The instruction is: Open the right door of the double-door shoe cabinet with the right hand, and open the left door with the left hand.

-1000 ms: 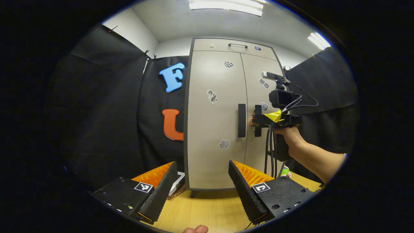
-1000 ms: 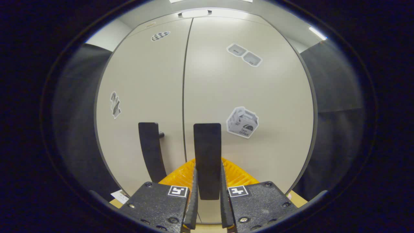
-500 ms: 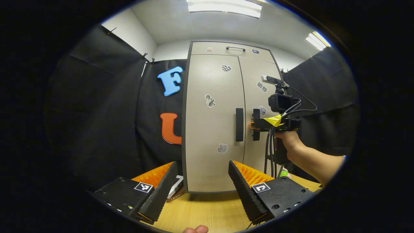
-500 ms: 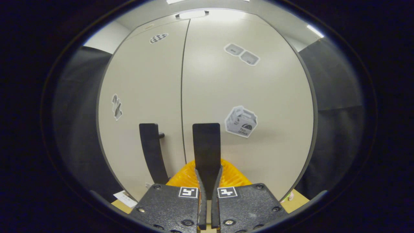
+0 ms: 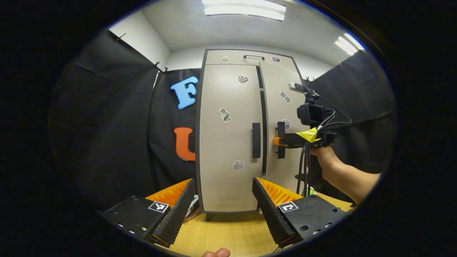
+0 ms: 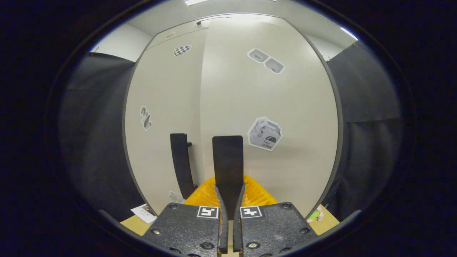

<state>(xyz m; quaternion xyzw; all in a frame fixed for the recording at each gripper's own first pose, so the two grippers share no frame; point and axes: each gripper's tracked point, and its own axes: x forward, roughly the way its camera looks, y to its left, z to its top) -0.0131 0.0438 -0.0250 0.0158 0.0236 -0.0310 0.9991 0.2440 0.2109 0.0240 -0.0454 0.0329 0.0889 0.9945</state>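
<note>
- Right gripper [image 6: 228, 200] has its two fingers pressed together on the right door handle [image 6: 227, 167], the dark vertical bar rising between them in the right gripper view; in the left gripper view the same gripper [image 5: 280, 141] sits at that handle, held by a hand [image 5: 323, 159] with a bare forearm reaching in from the right.
- Left gripper [image 5: 223, 200] hangs spread wide with nothing between its fingers, low over the wooden tabletop [image 5: 228, 233] in front of the shoe cabinet [image 5: 217, 59]; it is well apart from the left door handle [image 5: 256, 140].
- Right door [image 6: 267, 100] stands slightly ajar; a dark gap shows between its inner edge and the left door [image 5: 225, 142], and the gap runs top to bottom.
- Left door lies flush with the cabinet frame; its dark vertical handle sits near the inner edge, just beside the gap.
- Small grey stickers dot both doors; a box-shaped sticker [image 6: 266, 134] lies just right of the gripped handle.
- Cables [image 5: 303, 167] hang from the right gripper; a flat paper item [image 6: 142, 213] lies on the table by the cabinet's lower left corner.
</note>
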